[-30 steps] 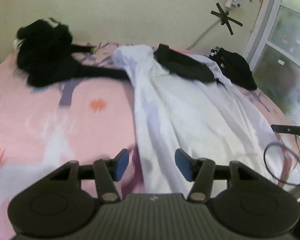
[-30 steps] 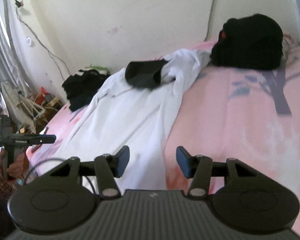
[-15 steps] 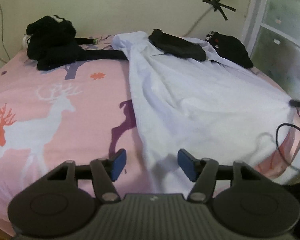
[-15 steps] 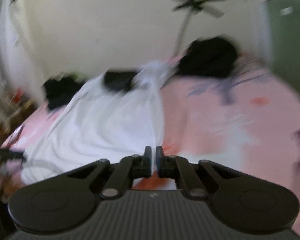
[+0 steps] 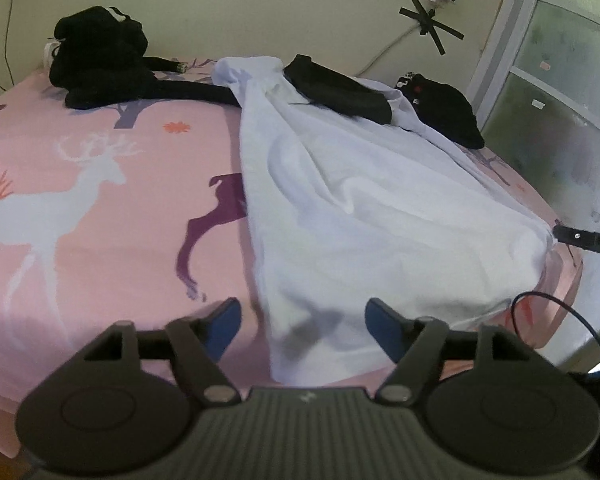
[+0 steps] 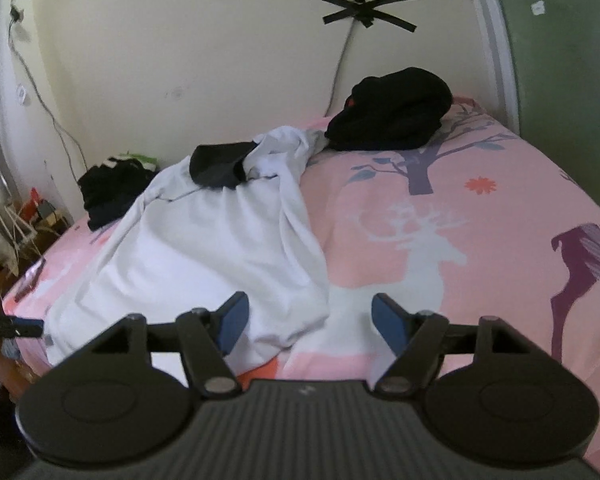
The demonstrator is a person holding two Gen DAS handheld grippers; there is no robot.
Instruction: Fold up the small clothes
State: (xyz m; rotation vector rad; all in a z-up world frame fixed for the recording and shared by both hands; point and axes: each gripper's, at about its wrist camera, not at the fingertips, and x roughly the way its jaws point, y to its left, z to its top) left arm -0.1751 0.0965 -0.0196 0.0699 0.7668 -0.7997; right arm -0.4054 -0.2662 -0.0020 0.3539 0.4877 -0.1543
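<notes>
Right gripper [image 6: 305,322] jaws, shut a half-second earlier, stood wide open, empty; left gripper [image 5: 302,326] likewise; crumpled white cotton garment [image 5: 372,216] lay on pink deer-print bed [image 5: 100,200]; advised: pinch both near hem corners.

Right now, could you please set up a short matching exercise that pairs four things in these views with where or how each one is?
Things:
1. white garment
2. small dark garment
3. black pile of clothes
4. left gripper

States or places:
A. fingers spread apart, holding nothing
B. heaped against the wall at the far left corner of the bed
C. spread down the bed from the wall to the near edge
D. lying on the far end of the white garment

Pairs: 1-C, 2-D, 3-B, 4-A
</notes>
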